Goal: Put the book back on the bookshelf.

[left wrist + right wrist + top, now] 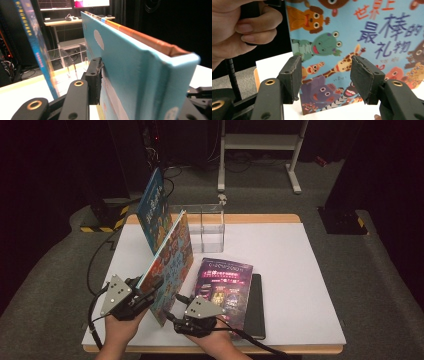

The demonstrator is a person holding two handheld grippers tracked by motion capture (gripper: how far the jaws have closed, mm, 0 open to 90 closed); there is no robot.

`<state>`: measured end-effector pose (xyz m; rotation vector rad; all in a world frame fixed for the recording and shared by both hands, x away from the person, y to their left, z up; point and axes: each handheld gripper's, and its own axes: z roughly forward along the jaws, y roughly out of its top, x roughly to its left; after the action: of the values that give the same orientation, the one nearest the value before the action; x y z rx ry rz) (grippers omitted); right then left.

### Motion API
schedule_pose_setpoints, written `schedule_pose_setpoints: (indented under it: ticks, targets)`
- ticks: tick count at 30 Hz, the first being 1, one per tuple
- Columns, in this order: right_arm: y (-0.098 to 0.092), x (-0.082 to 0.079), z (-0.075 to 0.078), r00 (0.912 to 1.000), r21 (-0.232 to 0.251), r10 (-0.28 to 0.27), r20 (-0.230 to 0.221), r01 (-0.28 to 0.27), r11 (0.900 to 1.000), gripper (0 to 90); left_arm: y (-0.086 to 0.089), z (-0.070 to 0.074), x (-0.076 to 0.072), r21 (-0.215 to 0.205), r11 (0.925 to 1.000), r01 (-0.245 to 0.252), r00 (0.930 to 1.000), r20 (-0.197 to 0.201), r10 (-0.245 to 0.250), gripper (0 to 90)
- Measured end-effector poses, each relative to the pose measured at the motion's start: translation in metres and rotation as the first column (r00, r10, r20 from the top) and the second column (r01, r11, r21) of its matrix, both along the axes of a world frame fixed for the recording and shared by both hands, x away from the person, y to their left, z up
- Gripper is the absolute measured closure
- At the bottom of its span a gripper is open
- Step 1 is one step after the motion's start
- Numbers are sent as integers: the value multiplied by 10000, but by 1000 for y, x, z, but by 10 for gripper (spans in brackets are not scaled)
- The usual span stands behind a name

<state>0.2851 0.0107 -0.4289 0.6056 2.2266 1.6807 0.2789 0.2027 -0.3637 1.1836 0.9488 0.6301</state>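
Lab or studio recording space, not a home; black curtained surroundings on all sides; grey carpet floor [345, 265]; white-topped table [280, 270] with wooden edge standing alone mid-room; yellow-black hazard tape [102, 226] on floor gear at left; cables [97, 257] trailing across the carpet; white metal stand frame [260, 142] behind; desk with monitors [75, 3] and keyboard [53, 19] in the left gripper view's background; equipment rack with a red indicator light [156, 140].

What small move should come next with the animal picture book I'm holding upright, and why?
Probably carry the animal picture book toward the clear rack and stand it beside the blue book already upright there. The left gripper is clamped on its edge, it stands tilted near the front, and the right gripper is open in front of its cover.
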Motion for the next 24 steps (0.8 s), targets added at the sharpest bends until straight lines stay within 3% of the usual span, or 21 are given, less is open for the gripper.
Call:
schedule_pose_setpoints:
  ticks: [7, 9, 11, 15, 19, 24]
  targets:
    - [-26, 8, 3, 9978, -5, -662, -46, 662, 9978, 426, 1, -3, 1, 51, 9998, -187, 9998, -51, 187, 617]
    - [-38, 14, 4, 9951, -192, -988, -66, 987, 9949, 422, -1, -5, 1, 114, 9998, -167, 9998, -80, 168, 615]
    - [-50, 19, 4, 9890, -496, -1466, 192, 1474, 9878, 422, -1, -6, 1, 95, 9998, -190, 9998, -107, 191, 616]
    - [-81, 31, 4, 9722, -707, -2318, 339, 2337, 9697, 422, -3, -9, -1, 104, 9997, -238, 9997, -33, 238, 623]
    - [-115, 39, 2, 9456, -680, -3240, 297, 3253, 9432, 424, -4, -16, -4, 89, 9994, -325, 9995, 39, 325, 638]
    - [-140, 43, -6, 9238, -533, -3829, -11, 3823, 9225, 425, -3, -21, -7, 159, 9991, -382, 9992, 86, 381, 664]
